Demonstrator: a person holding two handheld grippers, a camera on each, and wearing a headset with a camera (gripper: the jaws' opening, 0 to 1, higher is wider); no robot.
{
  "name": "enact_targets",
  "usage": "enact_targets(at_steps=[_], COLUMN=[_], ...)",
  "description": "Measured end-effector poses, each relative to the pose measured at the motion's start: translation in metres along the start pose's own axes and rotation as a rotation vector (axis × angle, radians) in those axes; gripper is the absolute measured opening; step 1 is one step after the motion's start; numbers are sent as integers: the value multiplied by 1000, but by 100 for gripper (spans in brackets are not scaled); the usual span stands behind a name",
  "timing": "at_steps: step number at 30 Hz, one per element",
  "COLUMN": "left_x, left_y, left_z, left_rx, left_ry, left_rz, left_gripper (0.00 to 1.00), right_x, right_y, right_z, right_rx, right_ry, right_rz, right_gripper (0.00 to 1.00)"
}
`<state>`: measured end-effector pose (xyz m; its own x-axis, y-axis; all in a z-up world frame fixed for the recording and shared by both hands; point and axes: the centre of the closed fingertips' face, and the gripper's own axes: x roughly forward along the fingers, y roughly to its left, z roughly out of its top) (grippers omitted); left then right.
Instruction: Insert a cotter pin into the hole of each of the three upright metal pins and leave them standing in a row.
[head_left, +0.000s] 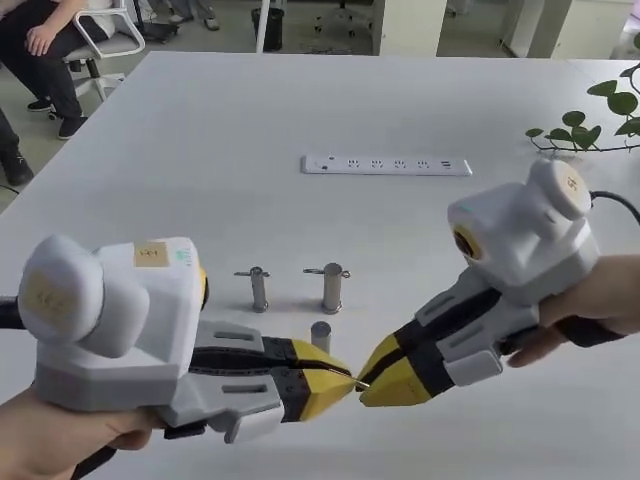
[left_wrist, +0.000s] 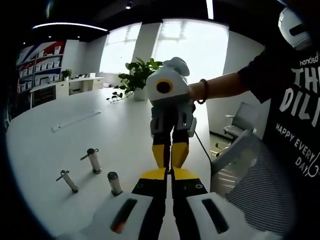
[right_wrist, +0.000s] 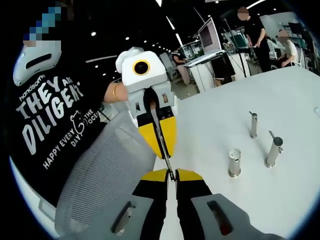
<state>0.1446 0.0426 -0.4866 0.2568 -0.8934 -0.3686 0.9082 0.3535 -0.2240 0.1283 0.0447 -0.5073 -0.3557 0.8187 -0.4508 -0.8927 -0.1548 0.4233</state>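
Two of the three insertions looked done. The far-left metal pin and the far-right metal pin stood upright on the bench, each already pinned through the head. The bare metal pin stood just in front of them, nearer the person, with nothing through it, so the step in hand was the third insertion.

The loose cotter pin was off the bench, held in the air between the two claws. The left claw was closed along it, the wire lying in the seam of its jaws. The right claw met it tip to tip, its jaws narrowed to a slit on the wire's free end (the right gripper view showed this best). It read as a handover or re-grip to set the wire's angle.

Next, I judged, one claw would have to let go while the other carried the wire to the bare metal pin's head, lined its point up with the cross-hole and pushed it through level — without toppling the pin, which nothing braced. That pin also sat out of line with the other two, so the row might want straightening.
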Motion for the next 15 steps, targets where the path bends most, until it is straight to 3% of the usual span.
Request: enact_targets(at_steps=[9, 15], left_x=[-5, -2], left_y=[0, 2], left_z=[7, 2], left_rx=[-48, -40], left_ry=[-54, -40], left_rz=[-24, -16], left_gripper=[0, 1], right_x=[-5, -7], right_y=[5, 0], right_z=[9, 5], right_rx=[4, -92], right_ry=[-41, 80], right_rz=[15, -27], right_gripper=[0, 0])
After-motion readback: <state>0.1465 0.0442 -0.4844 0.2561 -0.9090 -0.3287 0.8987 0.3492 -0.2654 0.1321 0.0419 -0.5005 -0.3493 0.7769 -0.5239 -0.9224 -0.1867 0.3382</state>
